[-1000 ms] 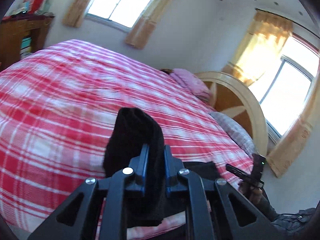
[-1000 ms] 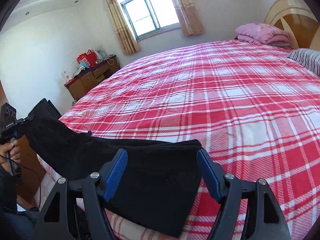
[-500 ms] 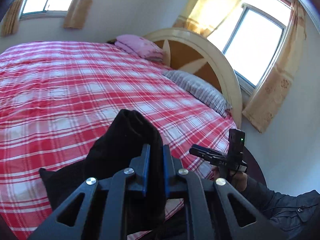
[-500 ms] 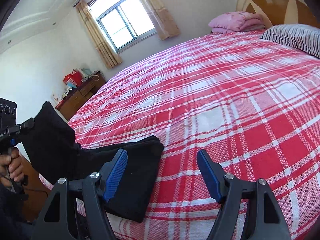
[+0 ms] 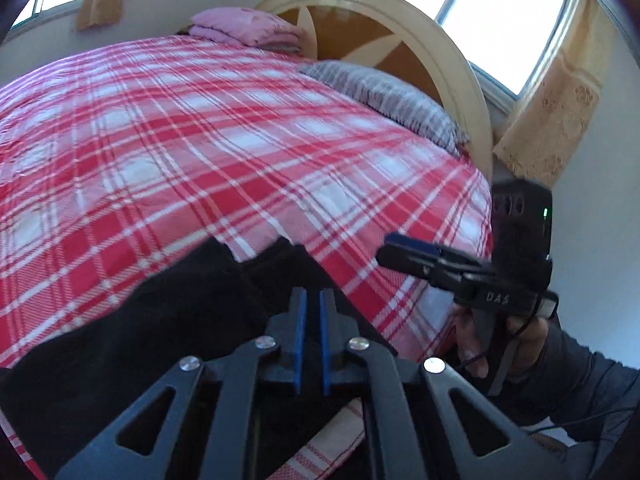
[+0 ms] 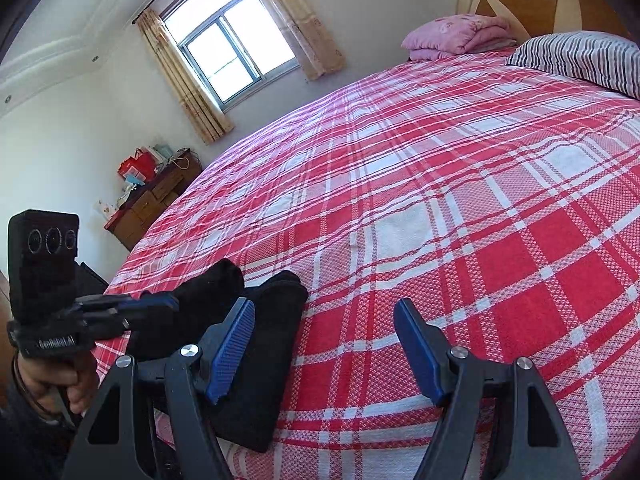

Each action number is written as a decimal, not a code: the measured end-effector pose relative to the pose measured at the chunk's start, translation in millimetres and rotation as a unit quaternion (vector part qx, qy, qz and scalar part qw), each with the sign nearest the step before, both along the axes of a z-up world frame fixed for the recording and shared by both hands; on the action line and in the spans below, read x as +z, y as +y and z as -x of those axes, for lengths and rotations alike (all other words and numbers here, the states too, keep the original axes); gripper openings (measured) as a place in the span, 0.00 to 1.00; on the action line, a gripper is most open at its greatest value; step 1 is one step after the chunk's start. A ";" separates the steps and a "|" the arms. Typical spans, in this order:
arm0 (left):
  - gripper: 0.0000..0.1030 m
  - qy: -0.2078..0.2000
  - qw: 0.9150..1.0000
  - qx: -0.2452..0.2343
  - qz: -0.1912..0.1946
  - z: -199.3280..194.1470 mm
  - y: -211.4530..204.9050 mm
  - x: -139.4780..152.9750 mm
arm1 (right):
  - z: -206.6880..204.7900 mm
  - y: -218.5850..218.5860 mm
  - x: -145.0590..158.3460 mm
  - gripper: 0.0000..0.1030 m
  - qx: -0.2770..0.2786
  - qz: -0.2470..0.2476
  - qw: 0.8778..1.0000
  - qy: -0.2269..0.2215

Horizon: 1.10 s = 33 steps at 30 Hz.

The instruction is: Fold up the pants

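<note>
The black pants [image 5: 168,312] lie folded over at the near edge of the red plaid bed [image 5: 200,140]. My left gripper [image 5: 311,300] is low over them with its blue pads nearly together; no cloth shows in the narrow gap between them. In the right wrist view the pants [image 6: 260,340] lie at the lower left, and my right gripper [image 6: 324,344] is open and empty just above the bedspread [image 6: 440,200], its left finger over the pants' edge. The left gripper [image 6: 120,312] shows there, at the pants' folded end.
A striped pillow [image 5: 384,96] and a folded pink blanket [image 5: 244,32] lie at the wooden headboard [image 5: 400,40]. A wooden dresser [image 6: 156,200] with red bags stands by the far wall. Curtained windows [image 6: 232,56] are behind.
My left gripper has swung right and down, laying the lifted pants end onto the rest of the pants. My right gripper has shifted right, off the pants.
</note>
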<state>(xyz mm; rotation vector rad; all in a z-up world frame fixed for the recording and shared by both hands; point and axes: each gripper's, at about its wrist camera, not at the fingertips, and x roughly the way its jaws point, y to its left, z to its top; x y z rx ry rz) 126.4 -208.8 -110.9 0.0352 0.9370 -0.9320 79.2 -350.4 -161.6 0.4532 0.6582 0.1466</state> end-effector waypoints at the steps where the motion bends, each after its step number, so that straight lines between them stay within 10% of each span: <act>1: 0.06 -0.007 1.000 -0.002 -0.004 1.5 -2.5 -1.1 | 1.1 1.3 0.3 0.71 0.003 0.000 1.000 0.000; 6: 0.11 -0.060 0.998 0.023 -0.003 14.2 23.1 10.6 | 2.9 12.1 12.4 0.71 0.028 -0.005 0.999 -0.018; 13: 0.59 -0.141 0.979 0.140 -0.051 18.4 92.7 15.1 | -18.9 60.3 22.3 0.71 0.105 -0.005 0.994 0.003; 21: 0.68 -0.139 0.959 0.237 -0.067 3.3 155.2 -3.4 | -51.0 101.5 -12.2 0.70 0.132 0.014 0.986 0.100; 27: 0.69 -0.105 0.961 0.249 -0.064 -1.9 168.8 -24.5 | -48.8 114.5 -15.1 0.18 0.163 0.032 0.981 0.101; 33: 0.69 -0.118 0.960 0.247 -0.053 4.6 169.8 -18.8 | -25.1 115.1 25.1 0.13 0.167 0.042 0.985 0.028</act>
